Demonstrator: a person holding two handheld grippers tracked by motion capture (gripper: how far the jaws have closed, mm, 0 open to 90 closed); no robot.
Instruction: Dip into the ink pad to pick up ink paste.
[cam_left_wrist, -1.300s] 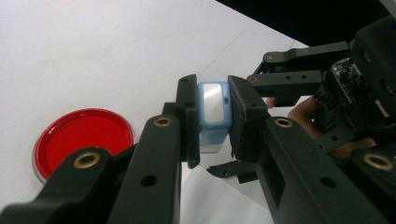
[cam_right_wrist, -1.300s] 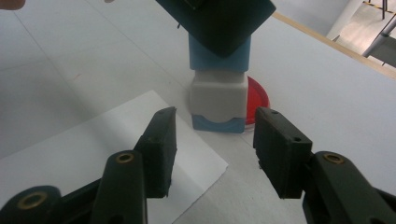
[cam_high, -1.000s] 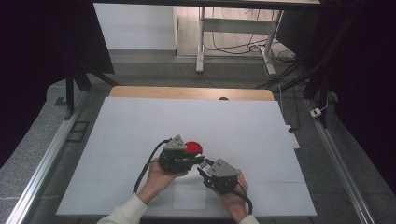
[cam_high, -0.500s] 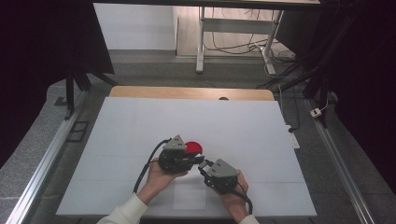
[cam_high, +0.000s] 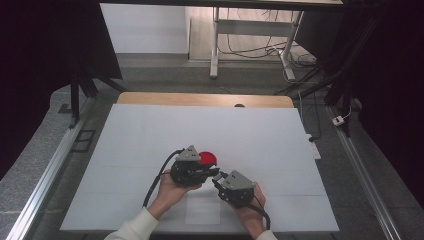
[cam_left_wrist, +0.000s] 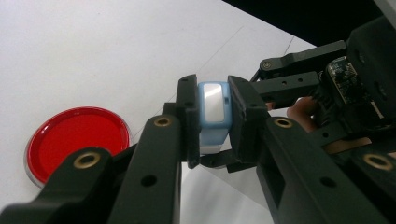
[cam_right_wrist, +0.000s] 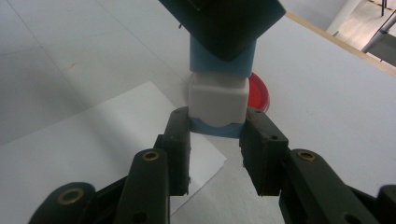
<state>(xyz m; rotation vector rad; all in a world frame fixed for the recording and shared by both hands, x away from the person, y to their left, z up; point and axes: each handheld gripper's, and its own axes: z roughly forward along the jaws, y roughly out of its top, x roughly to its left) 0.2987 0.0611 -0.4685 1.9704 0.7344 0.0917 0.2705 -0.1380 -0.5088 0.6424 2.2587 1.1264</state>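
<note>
A big white table (cam_high: 150, 135) takes up most of the high view, and a person's two hands reach in from the bottom. A flat sheet of white paper (cam_right_wrist: 93, 140) lies on the table under the grippers. The left gripper (cam_high: 212, 172) and the right gripper (cam_high: 216, 181) meet tip to tip near the front middle of the table. Just behind them lies a red round lid (cam_high: 206, 158), flat on the table. In the left gripper view the left gripper (cam_left_wrist: 212, 121) has its jaws pressed onto the sides of a small blue and white block (cam_left_wrist: 214, 112), pinching it tight and holding it up off the table. In the right gripper view the right gripper (cam_right_wrist: 215, 135) sits at the other end of the block (cam_right_wrist: 217, 100), with a jaw close on each side of its blue bottom edge. I cannot tell if those jaws are squeezing it or just beside it.
</note>
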